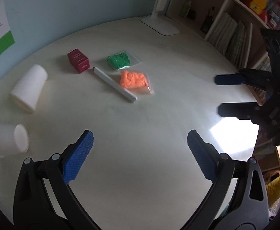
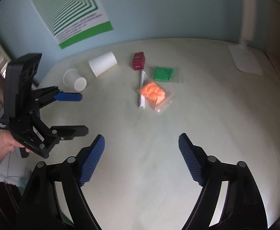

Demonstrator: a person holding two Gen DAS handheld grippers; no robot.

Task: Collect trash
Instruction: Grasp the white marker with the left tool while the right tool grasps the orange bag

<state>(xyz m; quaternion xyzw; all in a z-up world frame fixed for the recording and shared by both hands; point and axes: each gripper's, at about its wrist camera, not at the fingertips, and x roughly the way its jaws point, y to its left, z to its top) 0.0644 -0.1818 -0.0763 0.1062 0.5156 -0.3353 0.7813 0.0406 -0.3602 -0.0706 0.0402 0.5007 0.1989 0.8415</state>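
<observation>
On the white table (image 1: 140,163) lie a dark red box (image 1: 78,60), a white marker (image 1: 114,84), a bag of green stuff (image 1: 119,59), a bag of orange stuff (image 1: 133,79) and two tipped white paper cups (image 1: 29,88) (image 1: 7,142). My left gripper (image 1: 140,138) hovers open over bare table in front of them. My right gripper (image 2: 141,140) is open too, with nothing between its fingers. In the right wrist view the left gripper (image 2: 80,113) shows at the left near the small cup (image 2: 75,80), held by a person's hand (image 2: 5,146).
A white lamp base (image 1: 161,25) stands at the back of the table. Shelves with books (image 1: 233,38) run along the right side. A green striped poster (image 2: 69,13) hangs on the pale blue wall. A sunlit patch (image 1: 233,136) falls on the table's right edge.
</observation>
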